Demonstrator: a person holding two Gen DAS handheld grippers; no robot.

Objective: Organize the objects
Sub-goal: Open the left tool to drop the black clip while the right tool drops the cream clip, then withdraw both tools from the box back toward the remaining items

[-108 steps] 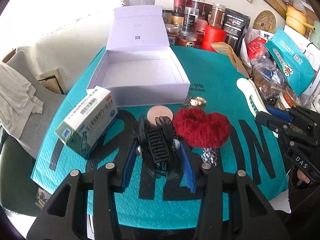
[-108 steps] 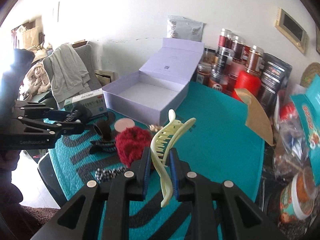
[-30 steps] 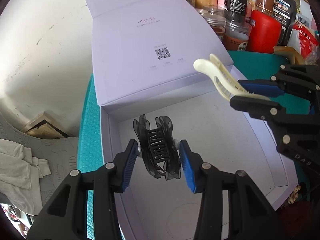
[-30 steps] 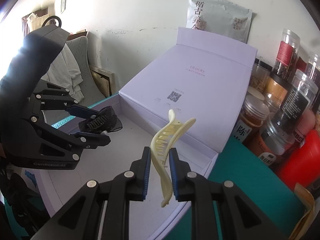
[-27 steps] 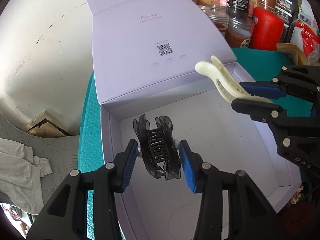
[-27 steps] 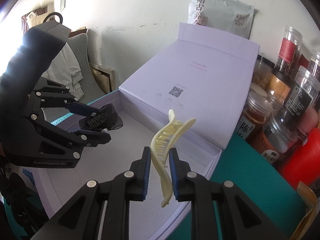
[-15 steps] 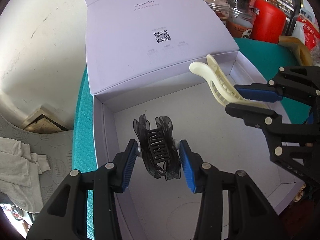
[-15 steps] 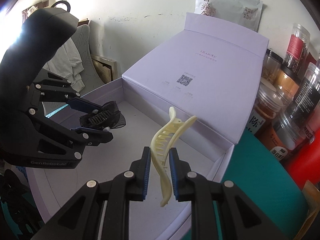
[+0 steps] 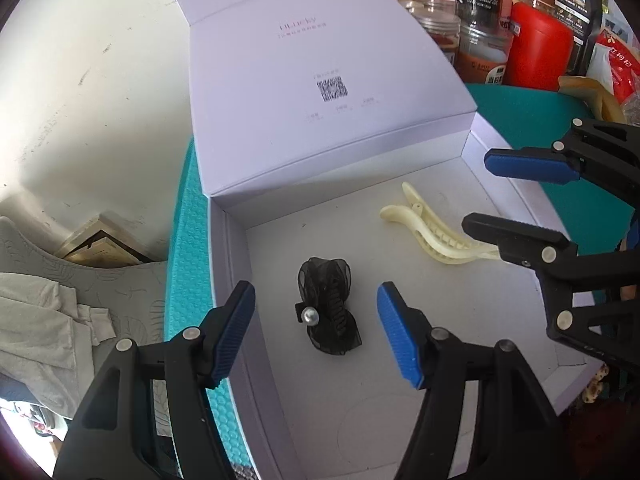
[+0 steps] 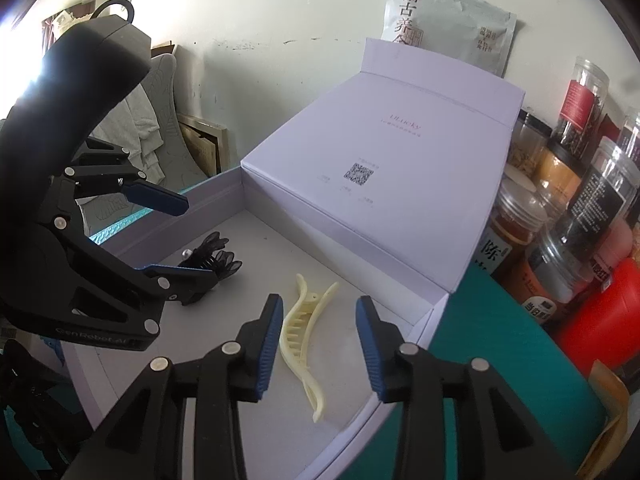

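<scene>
A teal, honeycomb-textured mat (image 9: pixel 188 240) covers the table, and on it stands an open pale-lilac cardboard gift box (image 9: pixel 224 264) whose hinged lid leans back toward a scuffed white wall (image 10: pixel 280 8).

Nearest the left camera, the left gripper (image 9: pixel 316 332) hangs over the box with its blue-padded claw spread wide and nothing between the pads. Directly below that gap, on the box floor, lies the black gauzy hair claw clip with a small pearl bead (image 9: pixel 329 304), free of both pads. A little farther and to the right, the right gripper (image 10: pixel 318 340) is likewise spread and empty, and the cream plastic toothed hair clip (image 10: pixel 304 336) lies flat on the box floor between its fingers, touching neither. The two clips lie near each other but apart, both inside the box.

The step in hand looks like the release: both clips are delivered. The next move probably calls for lifting both grippers straight up clear of the box walls, without nudging the clips, then going for whatever is left outside the box.

Beyond the lid, a row of clear spice jars (image 10: pixel 560 208) and a red canister (image 9: pixel 540 56) crowd the back of the table, a silver foil pouch (image 10: pixel 448 20) rests against the wall, and grey cloth (image 9: pixel 40 320) is draped to the left.
</scene>
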